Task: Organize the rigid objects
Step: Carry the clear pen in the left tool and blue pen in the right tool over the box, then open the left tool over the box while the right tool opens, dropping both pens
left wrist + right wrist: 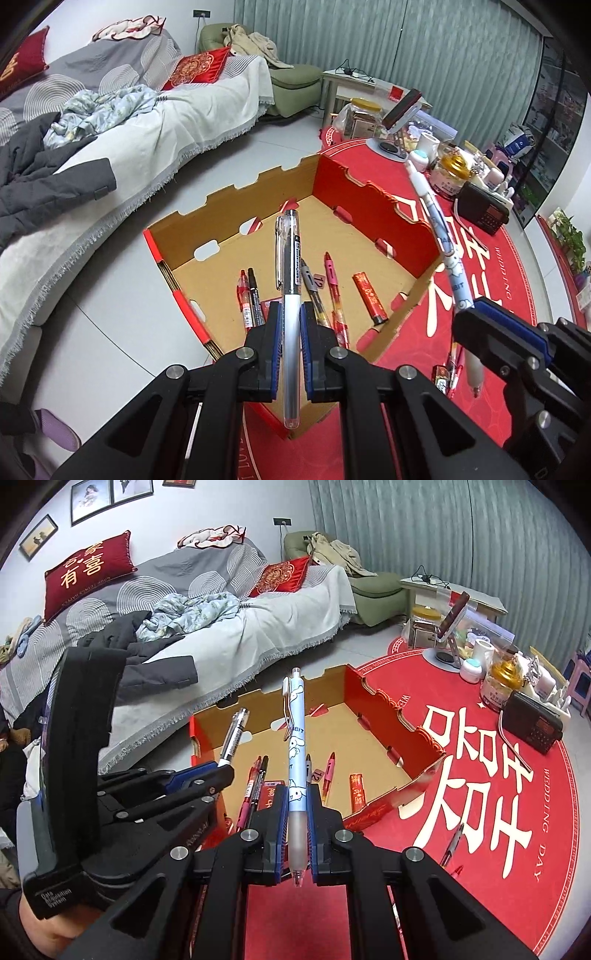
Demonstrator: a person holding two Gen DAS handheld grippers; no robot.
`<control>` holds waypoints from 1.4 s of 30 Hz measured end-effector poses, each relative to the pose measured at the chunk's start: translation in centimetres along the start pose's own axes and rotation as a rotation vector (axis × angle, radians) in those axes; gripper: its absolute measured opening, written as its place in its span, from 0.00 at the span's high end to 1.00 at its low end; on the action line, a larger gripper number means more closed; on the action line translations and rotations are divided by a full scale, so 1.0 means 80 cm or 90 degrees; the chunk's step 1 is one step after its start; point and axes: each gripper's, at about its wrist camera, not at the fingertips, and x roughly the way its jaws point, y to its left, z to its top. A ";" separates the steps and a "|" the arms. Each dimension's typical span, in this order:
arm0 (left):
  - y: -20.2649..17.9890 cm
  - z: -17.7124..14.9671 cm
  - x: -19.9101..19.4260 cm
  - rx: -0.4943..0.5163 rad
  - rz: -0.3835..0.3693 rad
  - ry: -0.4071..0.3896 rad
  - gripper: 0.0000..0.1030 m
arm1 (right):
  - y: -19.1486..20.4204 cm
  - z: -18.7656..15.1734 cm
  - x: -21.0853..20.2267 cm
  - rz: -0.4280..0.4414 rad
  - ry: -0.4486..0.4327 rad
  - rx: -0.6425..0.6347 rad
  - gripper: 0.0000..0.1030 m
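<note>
Cardboard tray (236, 206) close ahead with pens already inside, left gripper (291, 332) clamped on a clear-capped pen (290, 266), right gripper (298, 823) clamped on a blue cartoon pen (297, 746); carrying step, next likely lowering over the tray and releasing.

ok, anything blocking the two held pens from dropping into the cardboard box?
Nothing visible. The white pen and blue pen already hang over the open box; only loose pens lie flat on its floor.

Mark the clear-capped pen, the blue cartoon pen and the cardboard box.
clear-capped pen (290, 295), left wrist view, white barrel above the pads
blue cartoon pen (297, 760), right wrist view, blue barrel
cardboard box (373, 206), left wrist view, red far wall
</note>
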 end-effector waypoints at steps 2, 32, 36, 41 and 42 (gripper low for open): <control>0.002 0.003 0.006 -0.002 0.002 0.005 0.90 | -0.003 0.003 0.008 -0.001 0.004 0.003 0.89; 0.012 0.026 0.074 -0.001 0.009 0.054 0.90 | -0.017 0.034 0.089 0.005 0.051 0.012 0.90; 0.007 0.027 0.084 0.010 0.005 0.077 0.80 | -0.023 0.035 0.100 0.016 0.082 0.023 0.89; 0.006 0.023 0.080 0.019 0.015 0.067 0.49 | -0.042 0.025 0.082 -0.013 0.066 0.048 0.89; 0.005 0.023 0.077 0.021 0.009 0.063 0.49 | -0.050 0.020 0.071 -0.020 0.057 0.062 0.89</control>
